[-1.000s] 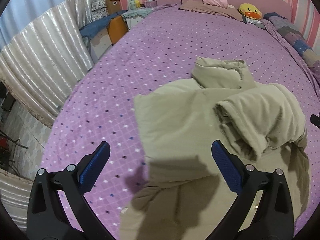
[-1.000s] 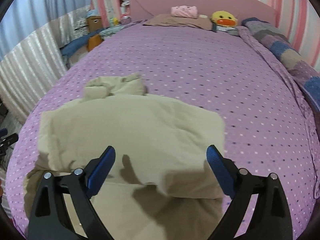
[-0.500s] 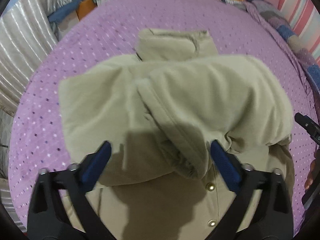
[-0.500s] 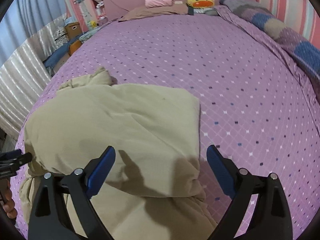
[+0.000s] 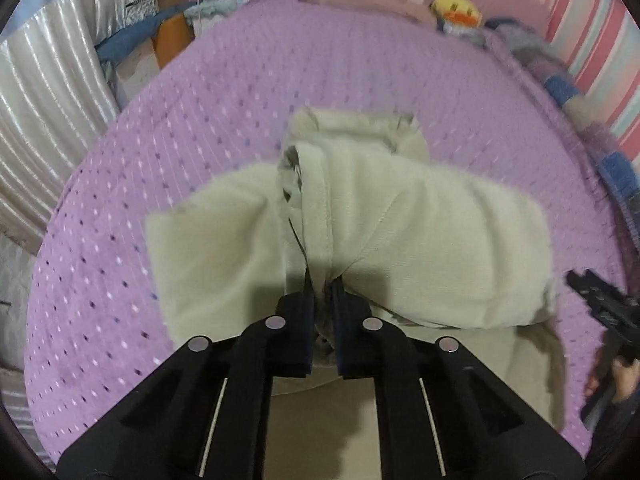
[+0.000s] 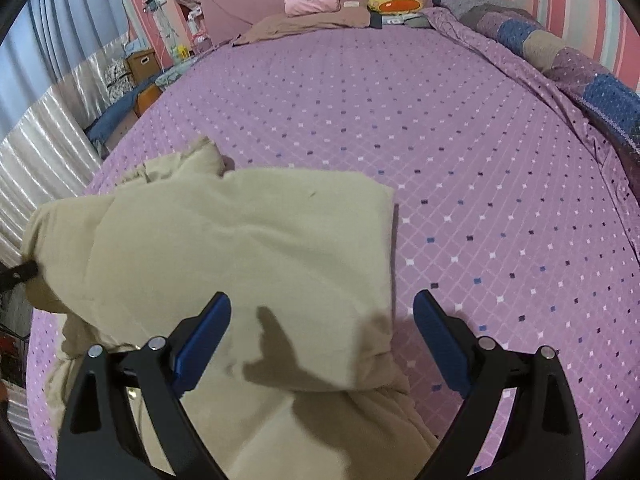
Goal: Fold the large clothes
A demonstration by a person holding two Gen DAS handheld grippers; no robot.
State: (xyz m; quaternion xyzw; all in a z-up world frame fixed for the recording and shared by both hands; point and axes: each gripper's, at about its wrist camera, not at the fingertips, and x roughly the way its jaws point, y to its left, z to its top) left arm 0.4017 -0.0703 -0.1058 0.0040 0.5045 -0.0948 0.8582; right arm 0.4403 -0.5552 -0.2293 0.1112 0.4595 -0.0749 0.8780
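Note:
A beige padded coat (image 5: 420, 240) lies partly folded on the purple bed, collar toward the headboard. My left gripper (image 5: 320, 300) is shut on a fold of the coat at its front middle and holds that fold raised. In the right wrist view the coat (image 6: 240, 248) fills the lower left. My right gripper (image 6: 322, 320) is open above the coat's near right corner, holding nothing. The right gripper also shows at the right edge of the left wrist view (image 5: 600, 308).
The purple dotted bedspread (image 6: 460, 140) stretches to the headboard, with a pink pillow (image 6: 312, 0) and a yellow duck toy (image 6: 394, 0). A patchwork quilt (image 6: 560, 52) lies along the right side. Boxes and silver curtains (image 5: 48, 112) stand left of the bed.
My left gripper has closed on a fold of the coat and pulled it up. My right gripper stays open and has shifted slightly right over the coat's corner.

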